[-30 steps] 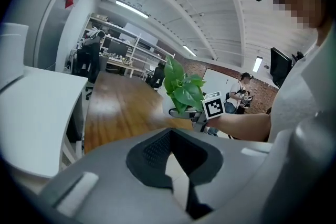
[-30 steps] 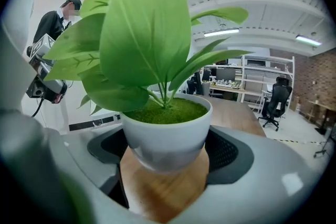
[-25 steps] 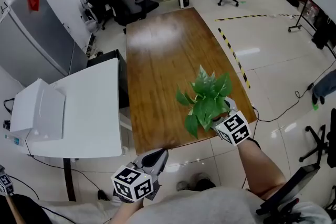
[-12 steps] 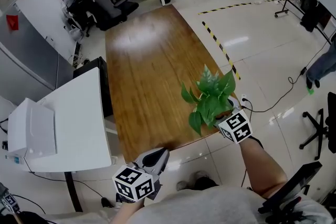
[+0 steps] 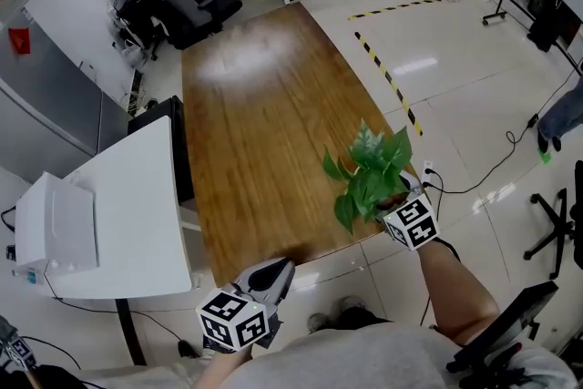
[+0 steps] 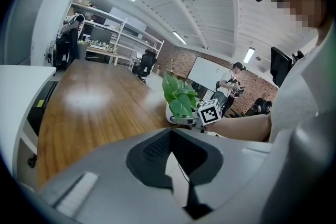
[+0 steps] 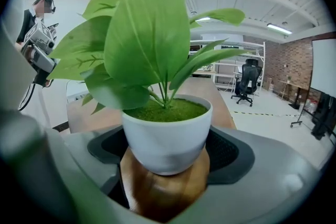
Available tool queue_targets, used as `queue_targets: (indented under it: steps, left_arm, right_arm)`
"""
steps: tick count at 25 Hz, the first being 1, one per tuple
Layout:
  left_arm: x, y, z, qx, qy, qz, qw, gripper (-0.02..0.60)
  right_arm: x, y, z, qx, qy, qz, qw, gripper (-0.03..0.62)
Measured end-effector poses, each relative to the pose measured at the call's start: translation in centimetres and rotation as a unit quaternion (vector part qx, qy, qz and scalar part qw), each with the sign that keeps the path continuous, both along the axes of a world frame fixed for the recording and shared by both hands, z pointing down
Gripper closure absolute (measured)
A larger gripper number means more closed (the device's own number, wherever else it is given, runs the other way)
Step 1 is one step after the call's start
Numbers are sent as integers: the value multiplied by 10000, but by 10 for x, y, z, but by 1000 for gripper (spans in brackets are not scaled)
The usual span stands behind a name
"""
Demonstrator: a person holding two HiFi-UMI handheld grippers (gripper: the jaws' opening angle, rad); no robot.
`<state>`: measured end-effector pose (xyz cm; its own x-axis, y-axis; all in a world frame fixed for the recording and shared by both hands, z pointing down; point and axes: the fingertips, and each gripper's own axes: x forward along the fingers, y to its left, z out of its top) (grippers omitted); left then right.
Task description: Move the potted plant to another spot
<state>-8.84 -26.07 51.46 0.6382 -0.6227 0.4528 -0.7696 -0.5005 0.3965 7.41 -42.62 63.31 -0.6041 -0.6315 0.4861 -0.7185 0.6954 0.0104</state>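
The potted plant [image 7: 167, 128], green leaves in a white pot, sits between the black pads of my right gripper [image 7: 167, 148], which is shut on the pot's sides. From the head view the plant [image 5: 369, 170] and right gripper [image 5: 393, 198] hang low over the right front corner of the long wooden table [image 5: 255, 105]; I cannot tell whether the pot touches the wood. My left gripper [image 5: 273, 271] is off the table's front edge, jaws together and empty. The left gripper view shows the plant [image 6: 178, 98] off to its right.
A white desk [image 5: 137, 196] with a white box [image 5: 55, 223] adjoins the table's left side. Black-and-yellow tape [image 5: 387, 77] and a cable [image 5: 474, 182] lie on the floor to the right. Office chairs and cluttered desks stand at the far end. A person [image 6: 231, 78] stands beyond.
My right gripper has carried the plant downward and closer to the table's right front corner. The left gripper has hardly shifted below the table's front edge.
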Motion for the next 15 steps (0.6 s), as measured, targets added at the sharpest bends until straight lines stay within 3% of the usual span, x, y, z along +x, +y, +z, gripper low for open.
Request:
queue_targets:
  steps: [15]
  left_arm:
    - [7, -8, 2, -1, -36, -34, 10000, 584]
  right_arm:
    - [1, -3, 7, 23, -112, -44, 9999, 138]
